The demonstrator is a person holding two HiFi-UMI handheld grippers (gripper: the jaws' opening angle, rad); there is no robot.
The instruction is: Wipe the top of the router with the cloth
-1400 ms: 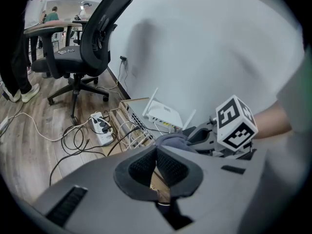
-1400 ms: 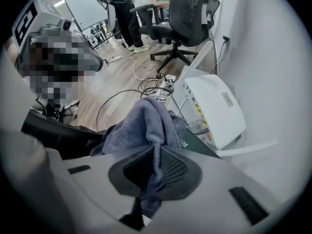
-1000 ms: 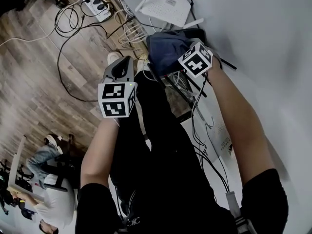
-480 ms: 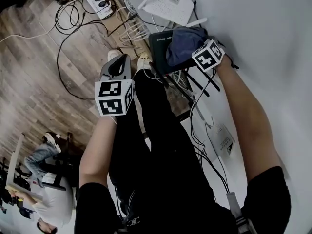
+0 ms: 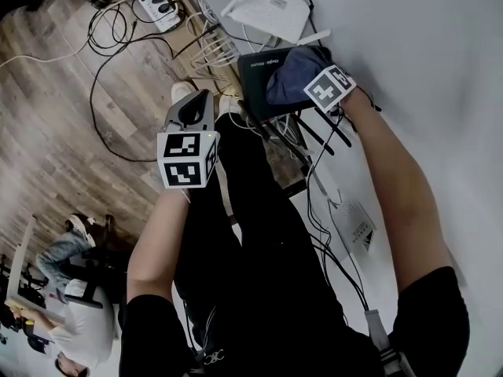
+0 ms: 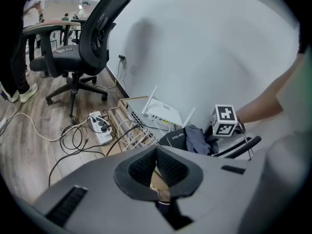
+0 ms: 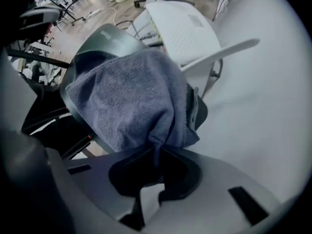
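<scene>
Cloth [image 7: 129, 96] pinched in my right gripper [image 7: 157, 155] atop the router [image 7: 102, 38] could snag its antennas [image 5: 317, 135]; my left gripper [image 6: 156, 165] hangs closed, empty, well apart from the router.

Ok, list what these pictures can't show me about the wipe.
- Black router top beneath the blue cloth: covered in all views, so dust or contact is unknowable.
- Router's print: too small in the head view, blurred in the right gripper view.
- Right gripper jaws in the head view: hidden behind its marker cube.

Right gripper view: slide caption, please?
Right gripper, jaws shut on the blue cloth spread over the black router; white router beyond.
</scene>
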